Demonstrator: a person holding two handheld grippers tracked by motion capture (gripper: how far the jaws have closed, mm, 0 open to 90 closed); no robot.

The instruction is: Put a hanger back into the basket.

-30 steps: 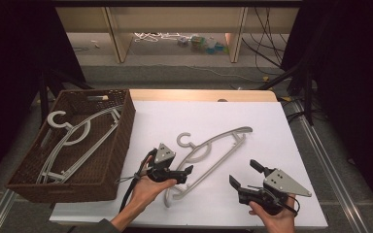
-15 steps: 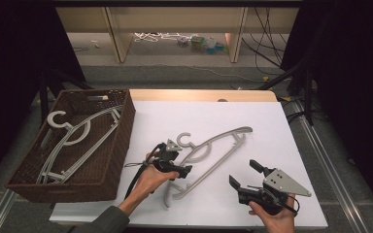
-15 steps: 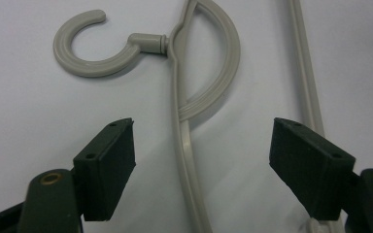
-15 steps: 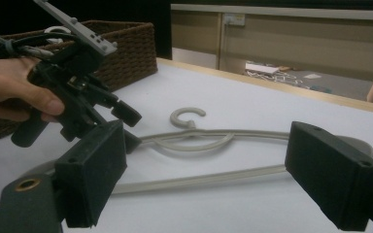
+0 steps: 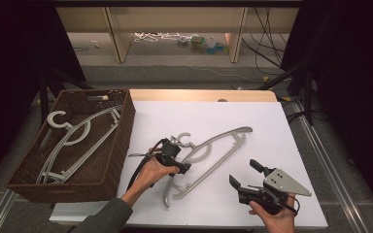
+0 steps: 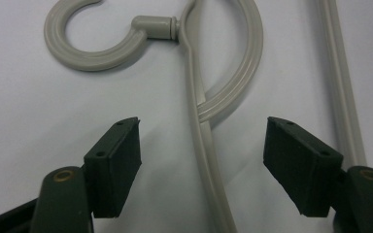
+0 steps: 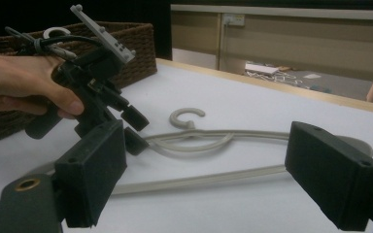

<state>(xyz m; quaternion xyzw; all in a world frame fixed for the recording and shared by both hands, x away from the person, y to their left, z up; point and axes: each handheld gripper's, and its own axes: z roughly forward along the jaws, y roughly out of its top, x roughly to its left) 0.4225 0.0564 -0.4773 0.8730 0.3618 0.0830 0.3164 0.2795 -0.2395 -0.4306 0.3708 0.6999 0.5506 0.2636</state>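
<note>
A grey plastic hanger [image 5: 213, 148] lies flat on the white table, its hook [image 5: 183, 141] pointing left. My left gripper [image 5: 180, 159] hangs over the hanger's neck just below the hook, pointing down. In the left gripper view the hanger's arm [image 6: 209, 165] runs between the two pads [image 6: 119, 160] of the left gripper [image 6: 201, 128]. The jaws have just been closing, but neither pad touches the arm. My right gripper [image 5: 244, 173] rests open near the front right of the table. In its own view the right gripper [image 7: 206, 141] faces the hanger [image 7: 252, 137] and the left gripper [image 7: 135, 128].
A dark wicker basket [image 5: 121, 131] stands at the table's left edge with several grey hangers [image 5: 73, 141] inside. White table top [image 5: 272, 121] extends behind and right of the hanger. Shelves and cables lie on the floor beyond the far edge.
The left hand has moved right and down from beside the hanger to over its neck, tipping the gripper downward. The right hand has stayed still.
</note>
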